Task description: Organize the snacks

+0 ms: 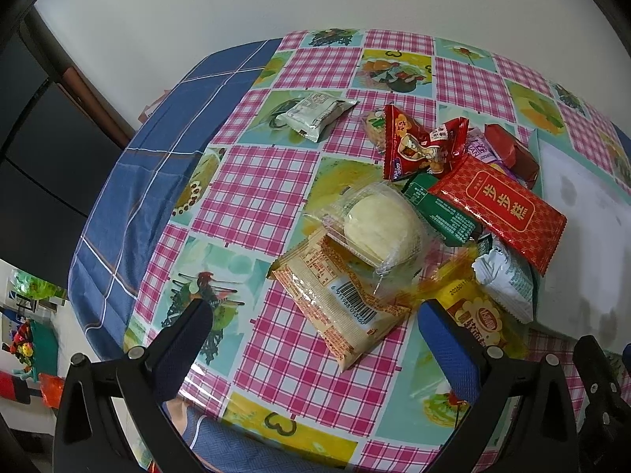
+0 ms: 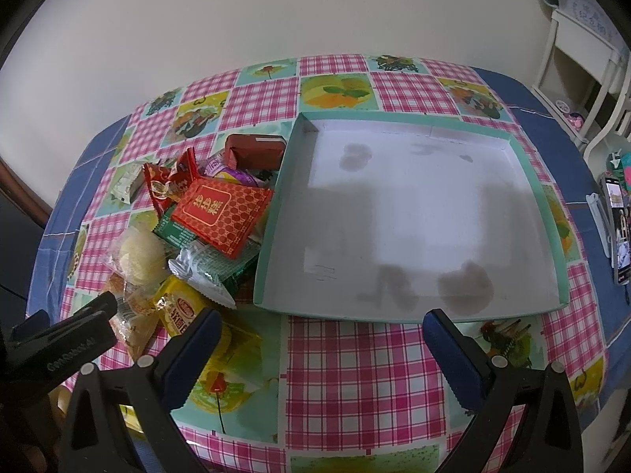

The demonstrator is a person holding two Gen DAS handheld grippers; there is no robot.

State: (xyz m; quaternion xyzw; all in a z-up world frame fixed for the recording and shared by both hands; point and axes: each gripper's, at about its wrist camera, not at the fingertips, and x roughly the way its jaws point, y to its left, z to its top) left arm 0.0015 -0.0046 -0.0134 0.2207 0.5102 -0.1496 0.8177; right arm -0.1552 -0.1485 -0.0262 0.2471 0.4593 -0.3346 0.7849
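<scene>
A pile of wrapped snacks lies on the checked tablecloth: a red packet with gold characters [image 1: 501, 203] [image 2: 221, 213], a round pale bun in clear wrap [image 1: 380, 222] [image 2: 140, 256], a beige barcode packet [image 1: 339, 299], a yellow packet [image 1: 479, 317] [image 2: 181, 309], a green packet [image 1: 439, 209] and red candy bags [image 1: 418, 146]. A silver packet [image 1: 311, 112] lies apart at the far left. A shallow teal tray with a white floor [image 2: 406, 213] stands right of the pile, holding nothing. My left gripper [image 1: 315, 317] is open above the barcode packet. My right gripper [image 2: 321, 329] is open before the tray's near rim.
The table [image 1: 244, 197] has a blue cloth under the checked one, with its edge near on the left. A white chair [image 2: 583, 63] and a phone [image 2: 617, 232] are at the far right. The left gripper's body [image 2: 67, 339] shows at the right wrist view's lower left.
</scene>
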